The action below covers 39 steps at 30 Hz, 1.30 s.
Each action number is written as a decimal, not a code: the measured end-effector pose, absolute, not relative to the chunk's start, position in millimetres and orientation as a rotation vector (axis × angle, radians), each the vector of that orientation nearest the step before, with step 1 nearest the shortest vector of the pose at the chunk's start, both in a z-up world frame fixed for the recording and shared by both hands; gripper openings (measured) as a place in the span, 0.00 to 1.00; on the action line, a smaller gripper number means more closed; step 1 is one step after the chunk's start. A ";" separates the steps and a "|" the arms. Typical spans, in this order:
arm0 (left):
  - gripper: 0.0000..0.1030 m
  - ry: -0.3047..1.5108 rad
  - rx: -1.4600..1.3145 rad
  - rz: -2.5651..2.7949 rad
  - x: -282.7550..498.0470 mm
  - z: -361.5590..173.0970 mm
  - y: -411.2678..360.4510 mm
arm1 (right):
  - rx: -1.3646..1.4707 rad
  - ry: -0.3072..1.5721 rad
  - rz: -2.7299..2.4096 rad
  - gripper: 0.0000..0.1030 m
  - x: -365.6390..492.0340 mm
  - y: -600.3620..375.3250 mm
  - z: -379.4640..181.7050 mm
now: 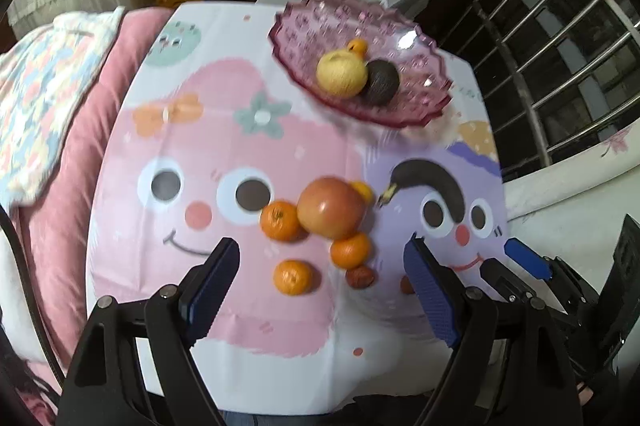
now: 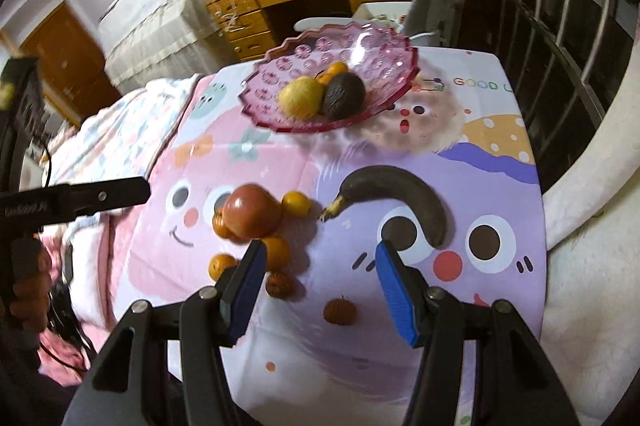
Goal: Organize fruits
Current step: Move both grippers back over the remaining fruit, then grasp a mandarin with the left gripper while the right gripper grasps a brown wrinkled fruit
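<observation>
Your desk (image 1: pixel 280 326) wears a glossy cartoon-face cloth; a pink quilted bed (image 1: pixel 80 161) lies beside it. A ribbed pink glass bowl (image 2: pixel 280 65) holds three fruits. A smooth red apple (image 1: pixel 331 207) sits amid tangerines, ahead of your left hand-held gripper (image 1: pixel 322 262); the blackened banana (image 2: pixel 400 191) lies beyond your right hand-held gripper (image 2: pixel 320 256). Both gape, holding nothing.

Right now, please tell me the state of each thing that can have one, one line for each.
Left gripper: open, holding nothing.
Right gripper: open, holding nothing.
Pink scalloped glass bowl: upright, holding three fruits.
Yellow round fruit: in the bowl.
Dark brown avocado: in the bowl, beside the yellow fruit.
Blackened banana: lying on the tablecloth.
Large red apple: on the tablecloth, among small oranges.
</observation>
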<state>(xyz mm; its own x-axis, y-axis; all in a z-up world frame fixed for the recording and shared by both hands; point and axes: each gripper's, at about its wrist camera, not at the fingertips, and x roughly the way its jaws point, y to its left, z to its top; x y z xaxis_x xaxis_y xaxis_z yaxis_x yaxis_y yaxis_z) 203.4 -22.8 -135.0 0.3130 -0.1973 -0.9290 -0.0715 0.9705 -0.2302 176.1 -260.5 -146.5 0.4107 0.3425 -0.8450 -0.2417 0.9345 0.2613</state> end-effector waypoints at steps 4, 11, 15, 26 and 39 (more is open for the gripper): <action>0.81 1.290 -0.263 -0.065 193.3 -158.6 -25.6 | 0.076 1.114 0.385 0.55 169.8 -258.5 -160.4; 0.79 1.319 -0.276 -0.028 183.1 -197.4 -33.1 | -0.007 1.107 0.423 0.55 157.6 -255.7 -187.0; 0.79 1.323 -0.248 -0.014 177.6 -215.7 -37.9 | -0.038 1.095 0.441 0.55 151.8 -254.9 -201.0; 0.68 1.344 -0.292 0.053 174.1 -261.3 -26.6 | -0.121 1.159 0.485 0.55 148.8 -243.0 -245.3; 0.46 1.330 -0.329 0.041 184.0 -278.2 -25.0 | -0.234 1.140 0.509 0.45 141.2 -227.0 -261.5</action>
<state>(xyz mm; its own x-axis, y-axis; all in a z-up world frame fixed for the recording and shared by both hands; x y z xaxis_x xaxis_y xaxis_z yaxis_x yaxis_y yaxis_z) 184.0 -25.0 -278.2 0.2450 -0.1574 -0.9567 -0.2157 0.9532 -0.2120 141.2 -227.0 -261.5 0.3205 0.2662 -0.9091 -0.4990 0.8632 0.0768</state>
